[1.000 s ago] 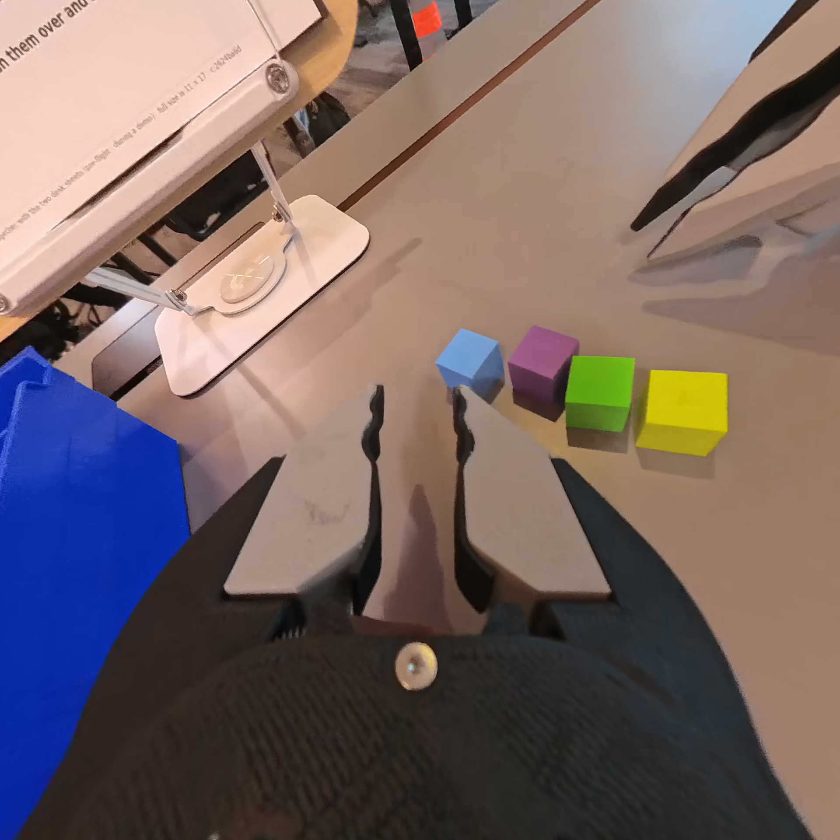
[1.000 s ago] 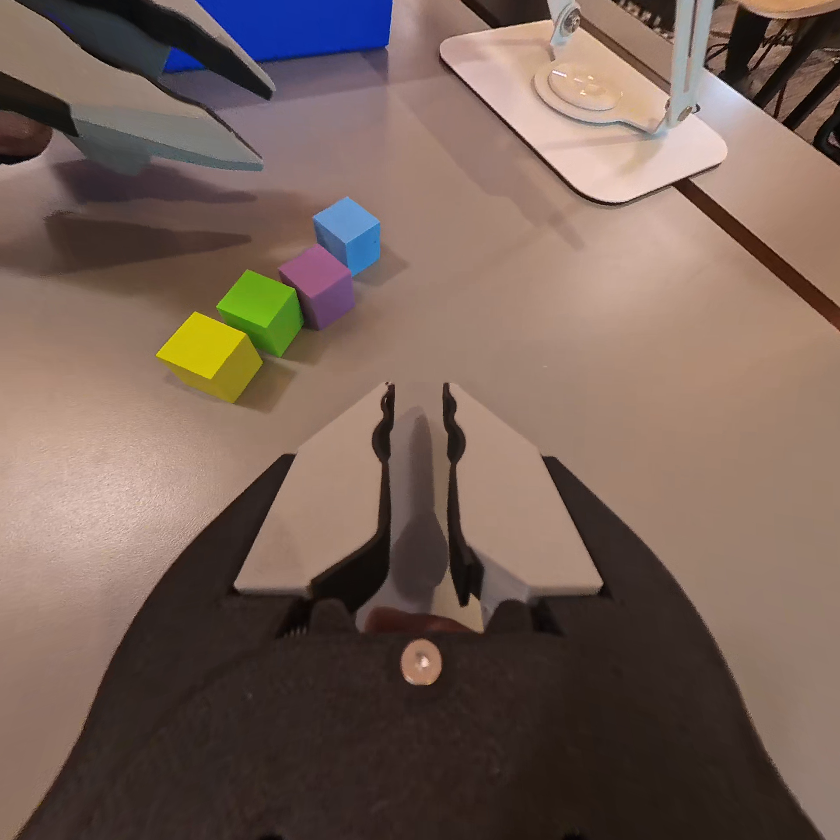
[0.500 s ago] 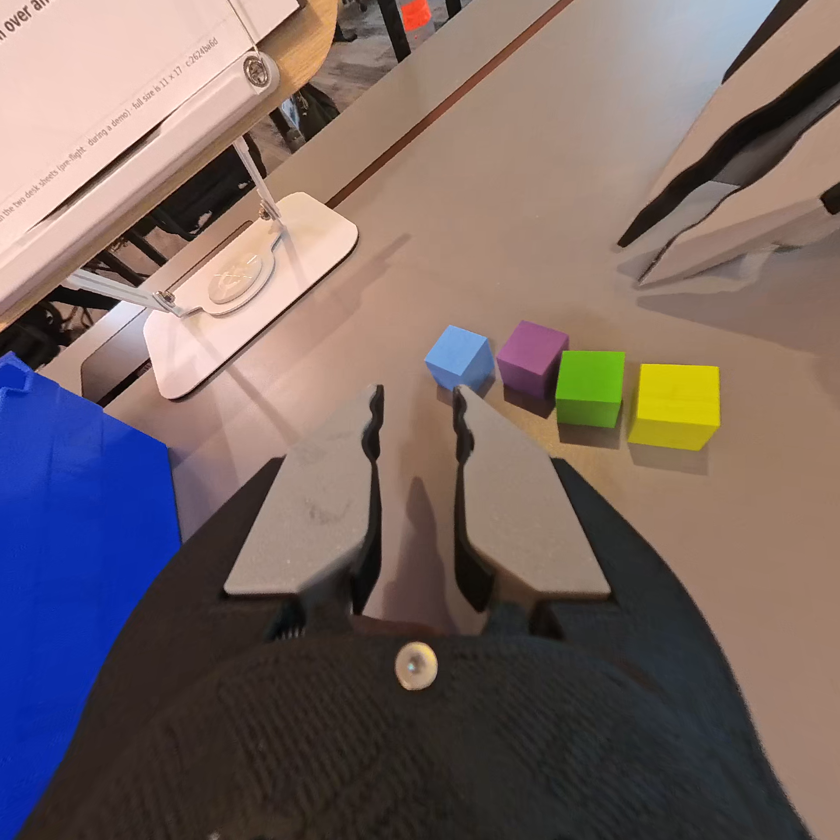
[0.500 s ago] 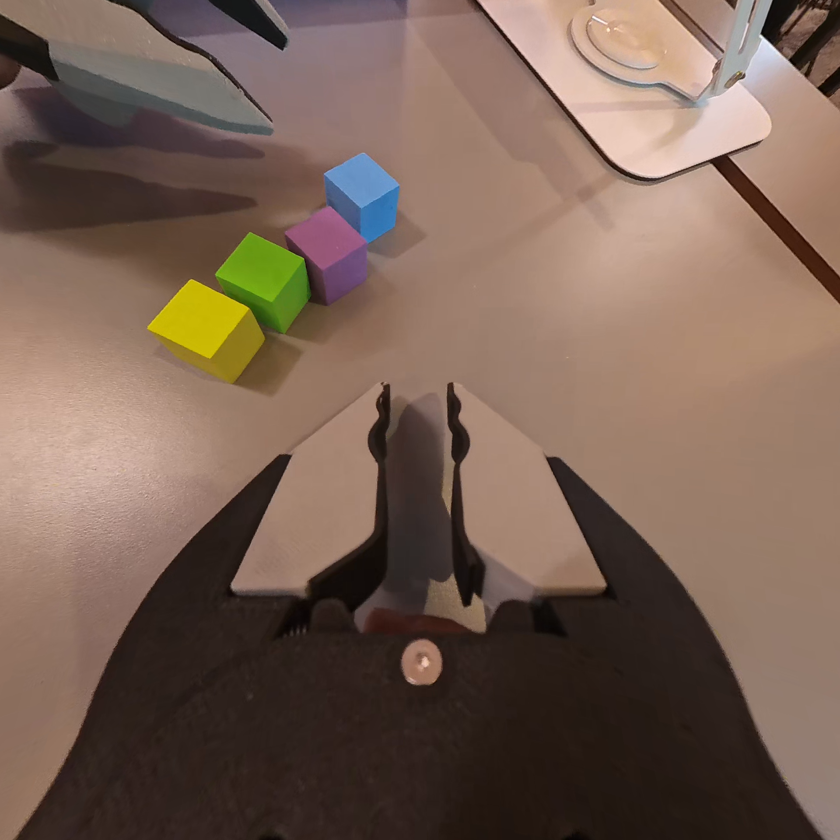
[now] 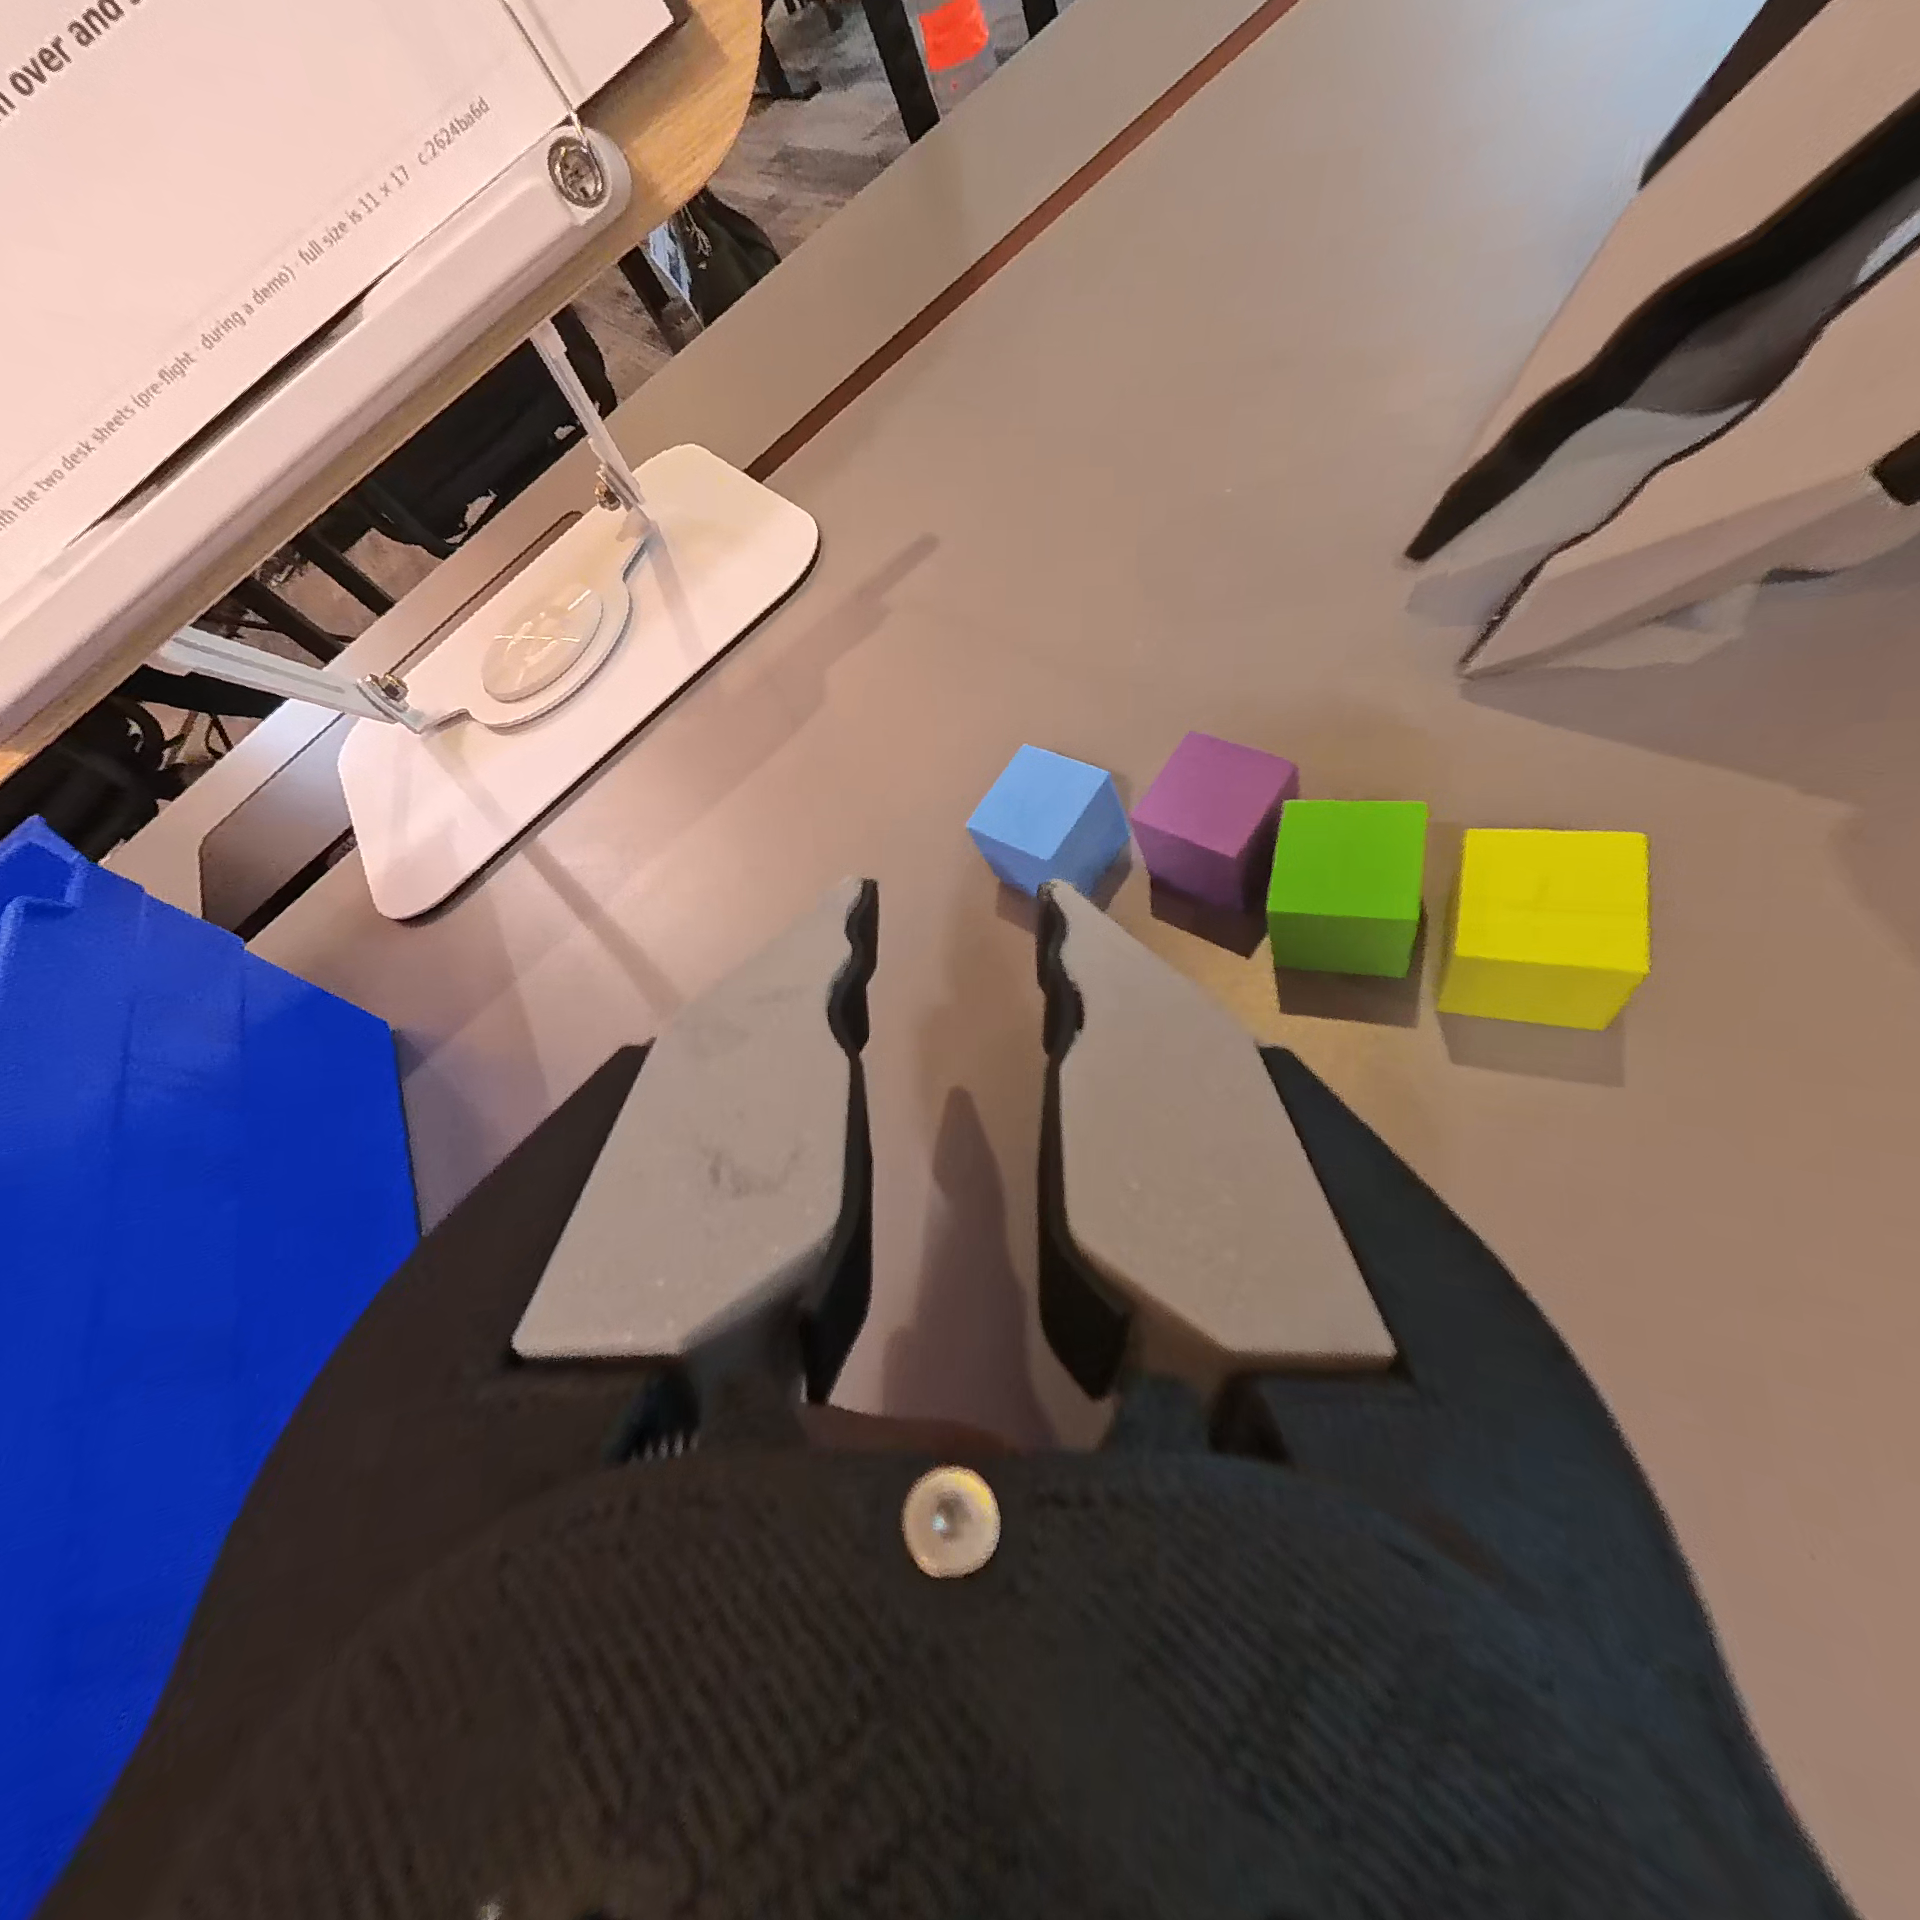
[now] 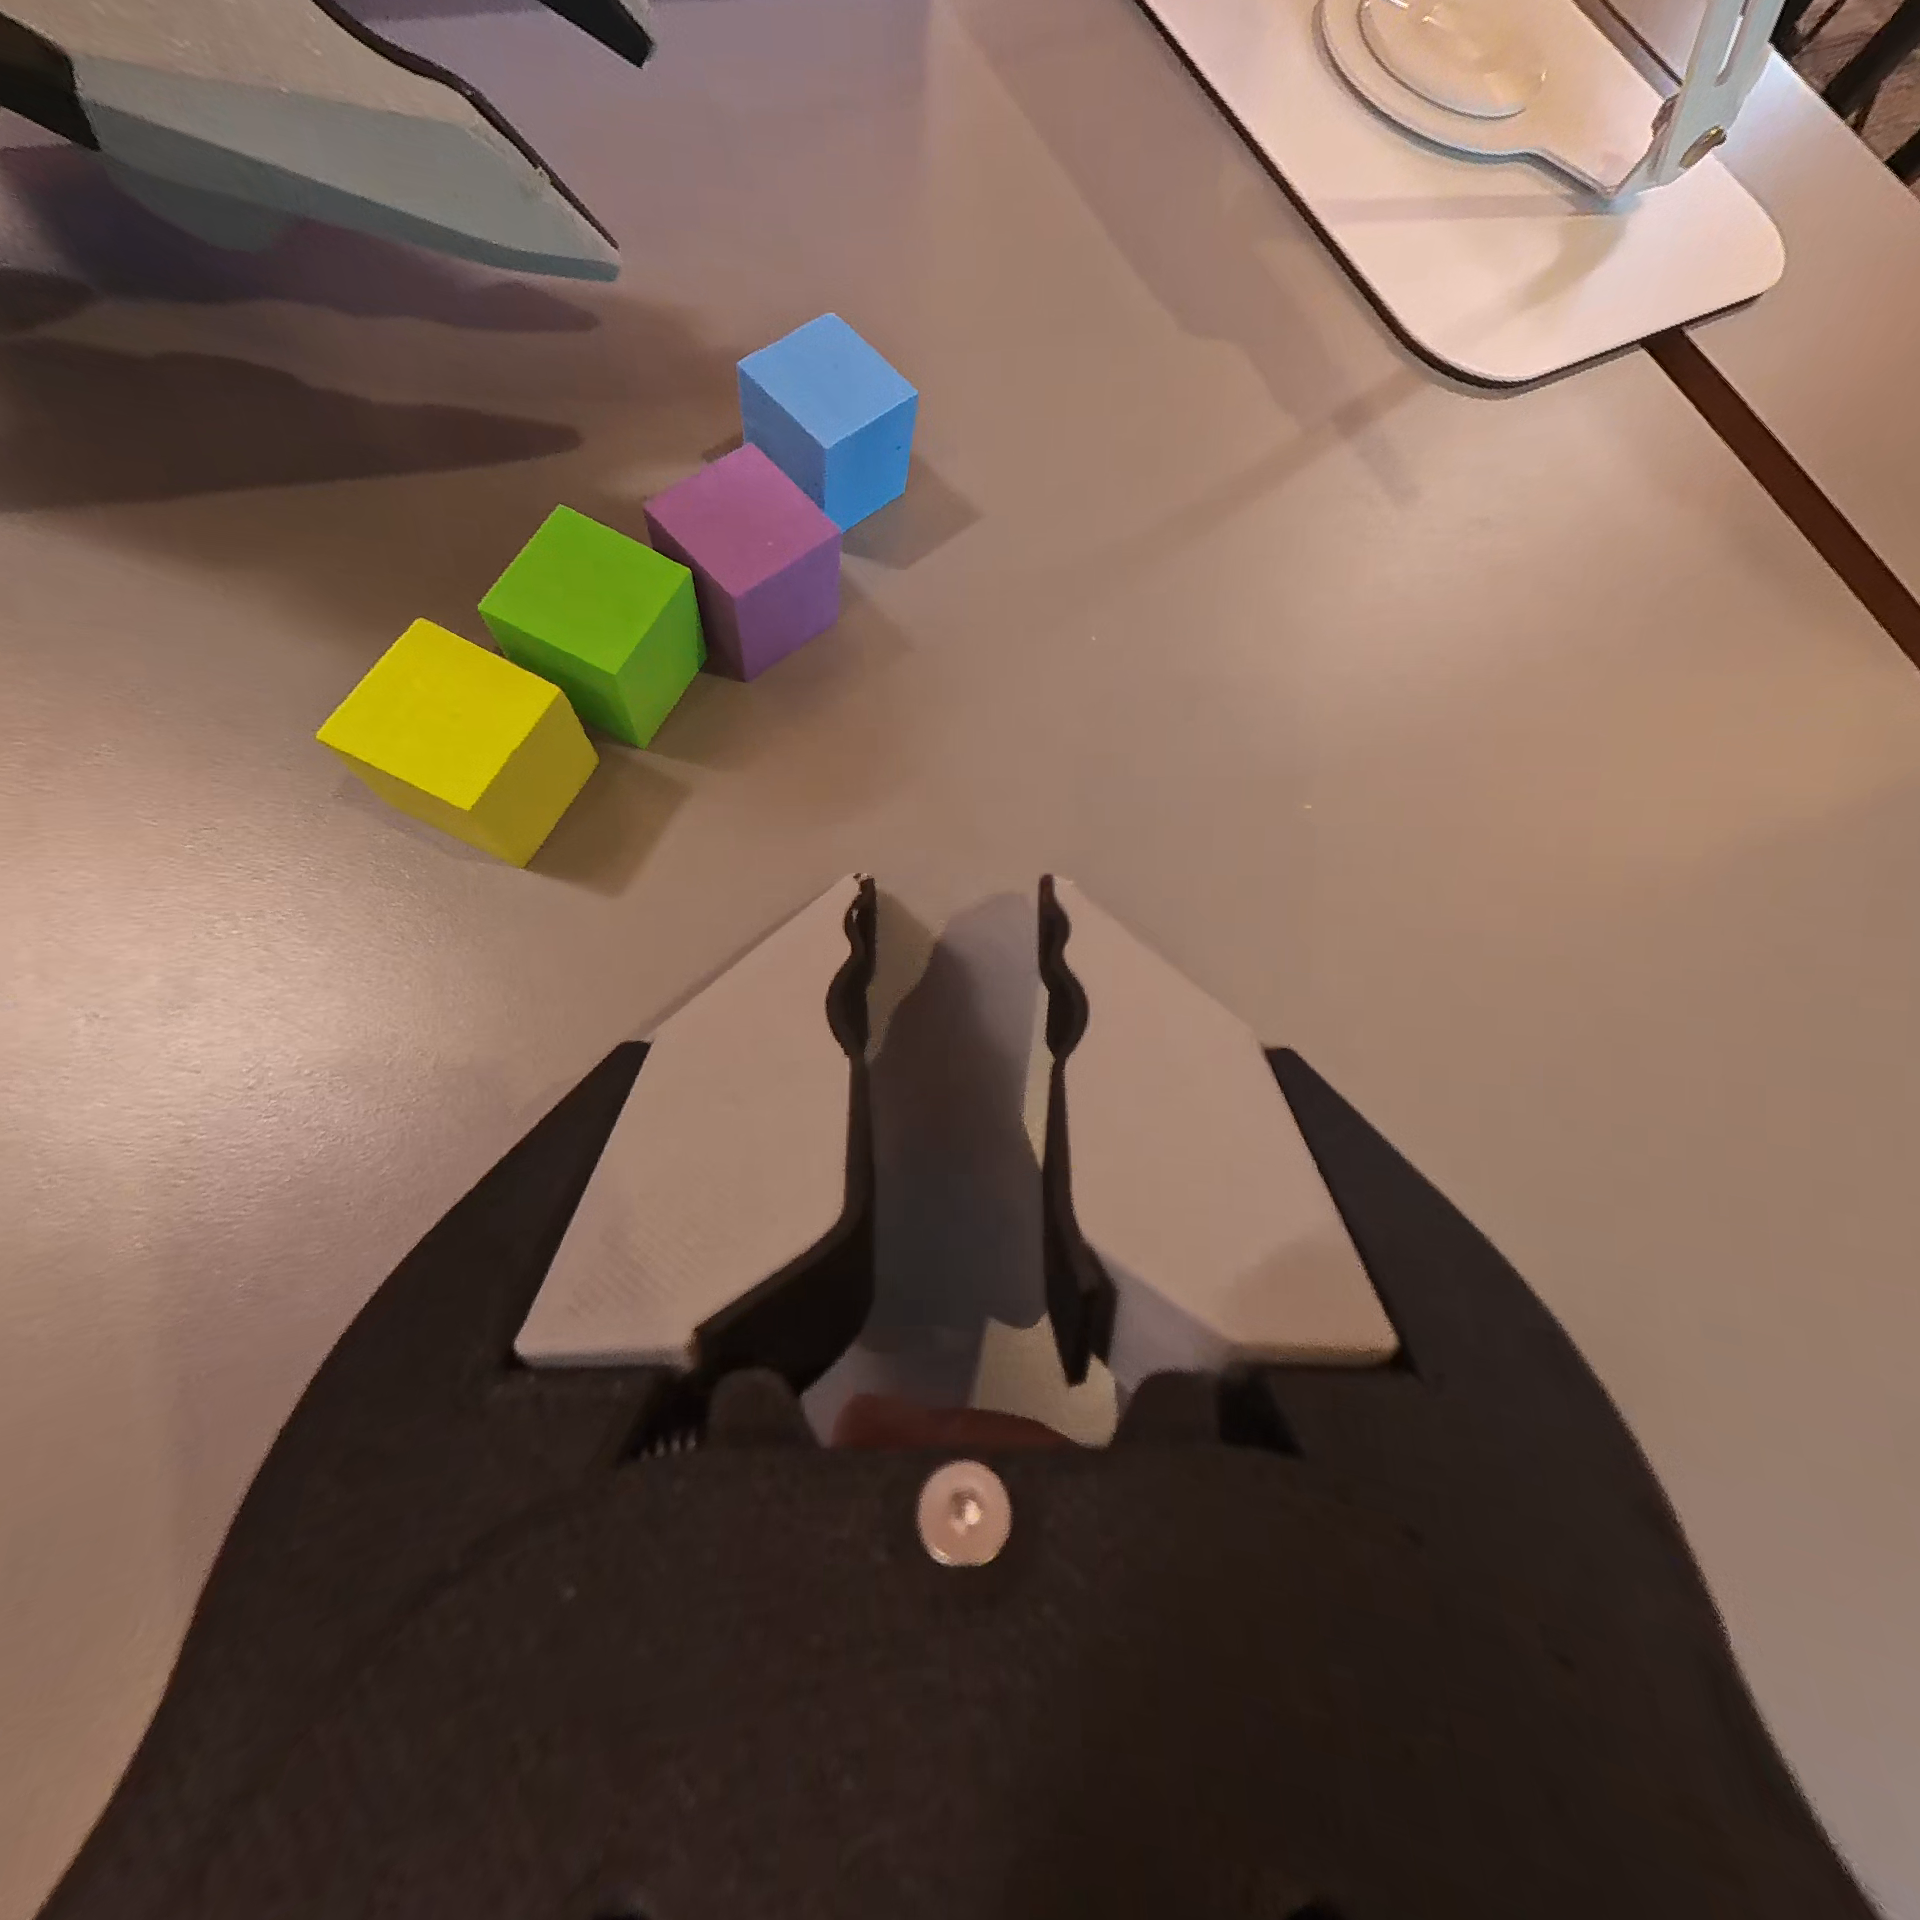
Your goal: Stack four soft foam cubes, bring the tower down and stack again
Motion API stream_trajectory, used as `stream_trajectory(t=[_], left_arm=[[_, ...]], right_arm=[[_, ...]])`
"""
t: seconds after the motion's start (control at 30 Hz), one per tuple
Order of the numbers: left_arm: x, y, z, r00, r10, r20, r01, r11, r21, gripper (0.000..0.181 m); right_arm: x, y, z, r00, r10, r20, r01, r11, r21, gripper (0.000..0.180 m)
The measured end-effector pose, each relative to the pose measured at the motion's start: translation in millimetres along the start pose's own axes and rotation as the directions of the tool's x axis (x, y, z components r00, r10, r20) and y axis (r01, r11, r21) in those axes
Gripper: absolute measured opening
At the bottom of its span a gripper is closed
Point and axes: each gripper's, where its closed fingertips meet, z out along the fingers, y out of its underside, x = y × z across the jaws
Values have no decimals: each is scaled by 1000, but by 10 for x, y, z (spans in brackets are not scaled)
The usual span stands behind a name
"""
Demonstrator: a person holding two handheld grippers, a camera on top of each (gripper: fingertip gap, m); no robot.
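Left wrist view: four foam cubes are seen in a row on the grey desk (image 5: 1195, 436). The blue cube (image 5: 1047, 817) is first, then the purple cube (image 5: 1214, 816), the green cube (image 5: 1347, 883) and the yellow cube (image 5: 1546, 923). No cube is stacked. The left gripper (image 5: 956, 902) is held just short of the blue cube, with its fingers apart and nothing between them. A blue bin (image 5: 177, 1195) is seen at the left, and a white stand (image 5: 582, 665) is set farther back. In the right wrist view, the right gripper (image 6: 956, 896) is held near the row, fingers apart and empty.
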Motion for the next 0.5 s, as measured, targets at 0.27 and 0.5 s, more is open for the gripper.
stream_trajectory(t=[0.27, 0.5], left_arm=[[28, 10, 7, 1000, -4, -9, 4, 1000, -5, 30], [95, -20, -14, 998, -20, -53, 21, 1000, 13, 0]], right_arm=[[286, -43, -87, 975, 34, -219, -25, 999, 44, 34], [339, -60, -118, 959, 44, -279, -30, 998, 54, 0]])
